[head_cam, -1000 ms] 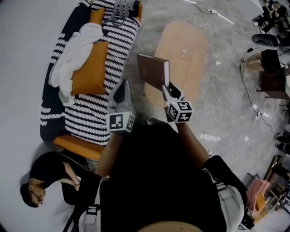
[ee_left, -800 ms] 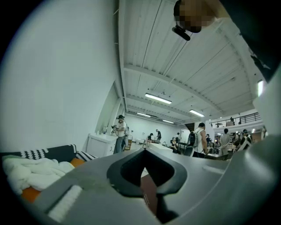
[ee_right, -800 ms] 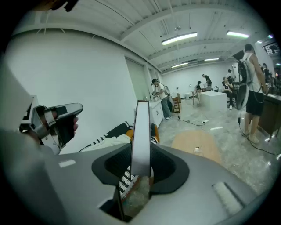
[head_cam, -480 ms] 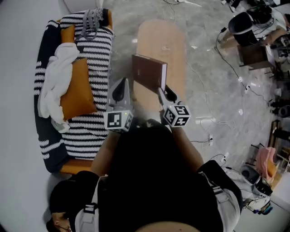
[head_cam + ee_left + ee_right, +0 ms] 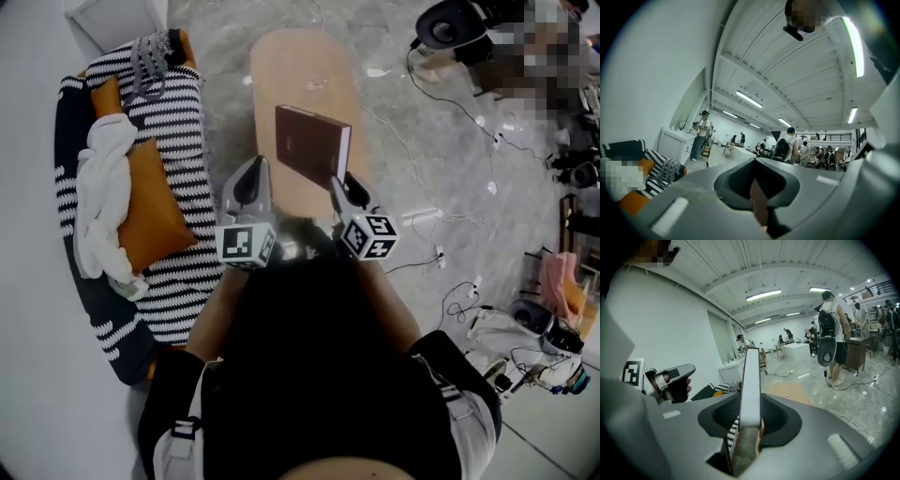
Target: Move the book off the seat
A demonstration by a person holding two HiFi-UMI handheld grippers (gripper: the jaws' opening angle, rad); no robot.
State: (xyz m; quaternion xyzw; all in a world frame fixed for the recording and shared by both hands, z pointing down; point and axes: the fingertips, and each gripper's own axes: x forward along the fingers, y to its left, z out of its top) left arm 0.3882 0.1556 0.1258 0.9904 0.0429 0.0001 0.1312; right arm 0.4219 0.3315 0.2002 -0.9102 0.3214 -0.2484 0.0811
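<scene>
1. Floor (image 5: 450,131): pale marbled surface, with loose cables (image 5: 424,216) trailing over its right side.
2. Sofa (image 5: 67,234): dark, along the left edge of the floor. It is draped with a black-and-white striped throw (image 5: 183,211).
3. Table (image 5: 295,66): oval, light wood, just beside the sofa's right edge.
4. Orange cushion (image 5: 150,211): on the striped throw at mid-seat, lying lengthwise.
5. White cloth (image 5: 98,202): crumpled, draped over the cushion's left edge and running along the sofa's back.
6. Book (image 5: 312,143): dark brown cover, pale page edge. It is off the seat and held in the air over the near end of the table, towards its right edge.
7. Right gripper (image 5: 339,180): jaws clamped on the book's near lower edge. The book stands edge-on between the pads.
8. Left gripper (image 5: 253,171): jaws drawn together, nothing between them. It sits beside the book, over the table's near left edge.
</scene>
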